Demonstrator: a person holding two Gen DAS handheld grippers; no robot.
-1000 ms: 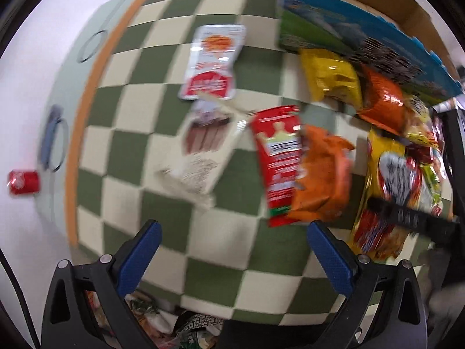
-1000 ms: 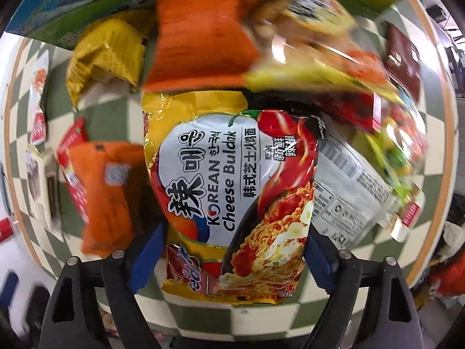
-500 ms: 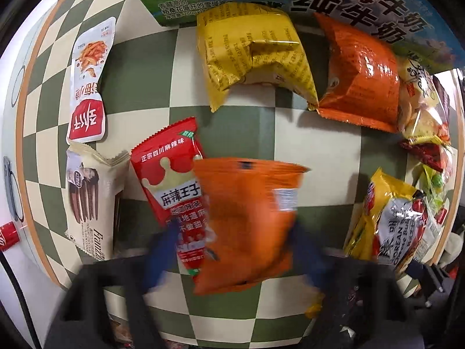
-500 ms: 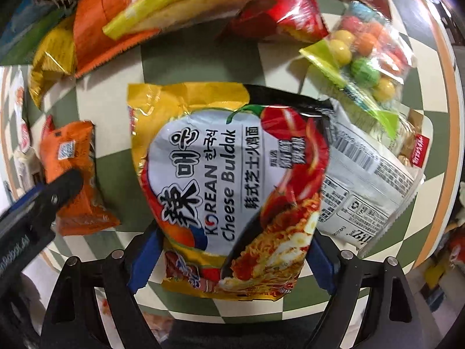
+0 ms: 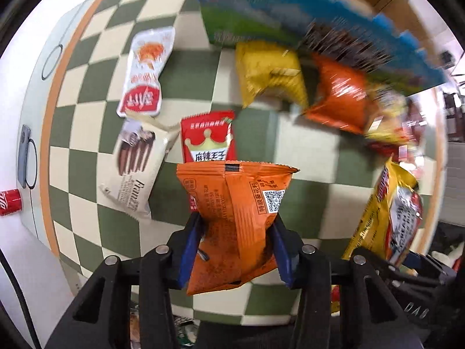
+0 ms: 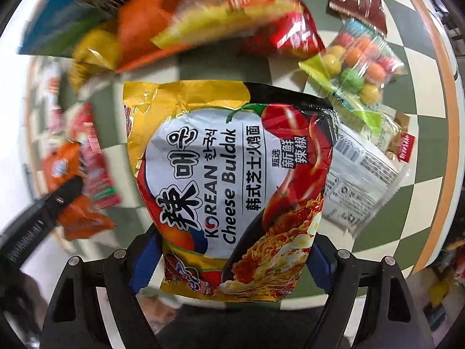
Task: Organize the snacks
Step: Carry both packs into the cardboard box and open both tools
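My left gripper (image 5: pixel 237 232) is shut on an orange snack packet (image 5: pixel 235 203) and holds it up above the checked tablecloth (image 5: pixel 87 133). The same packet (image 6: pixel 72 203) shows at the left of the right wrist view, beside the black left gripper body. My right gripper (image 6: pixel 232 258) has a yellow Korean Cheese Buldak noodle pack (image 6: pixel 229 180) between its blue pads. Its jaws are closing slightly on it. That pack (image 5: pixel 392 212) also hangs at the right edge of the left wrist view.
On the cloth lie a red crown packet (image 5: pixel 207 139), a white chocolate-stick packet (image 5: pixel 136 168), a white-and-red packet (image 5: pixel 145 72), a yellow bag (image 5: pixel 270 72) and an orange bag (image 5: pixel 340 93) by a blue-green box (image 5: pixel 290 14). A candy-ball bag (image 6: pixel 357 67) and a barcoded white packet (image 6: pixel 360 183) lie right.
My left gripper went from wide open to shut on the orange packet and raised it off the red crown packet. My right gripper shifted across the table, still carrying the noodle pack.
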